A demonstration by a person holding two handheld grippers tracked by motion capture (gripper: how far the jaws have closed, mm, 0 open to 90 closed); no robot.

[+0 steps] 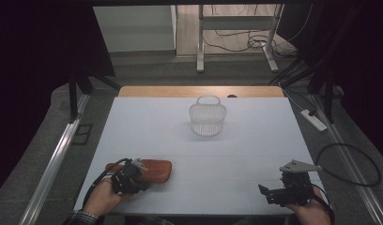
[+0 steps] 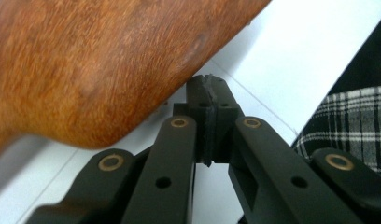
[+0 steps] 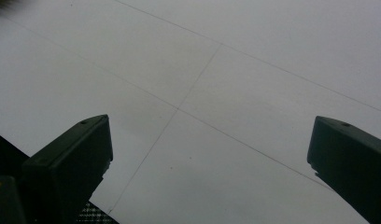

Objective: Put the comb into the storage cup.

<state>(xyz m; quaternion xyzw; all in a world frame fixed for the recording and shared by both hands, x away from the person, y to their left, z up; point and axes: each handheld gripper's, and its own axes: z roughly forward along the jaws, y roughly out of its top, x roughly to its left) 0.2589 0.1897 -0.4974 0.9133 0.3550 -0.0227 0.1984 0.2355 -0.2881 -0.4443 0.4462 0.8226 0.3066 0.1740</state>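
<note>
Wooden brush (image 1: pixel 149 171) lying lower left on the white desk (image 1: pixel 236 140), left gripper (image 1: pixel 129 180) clenched tight against its edge, gripping nothing, right gripper (image 1: pixel 274 194) released, lower right.
</note>
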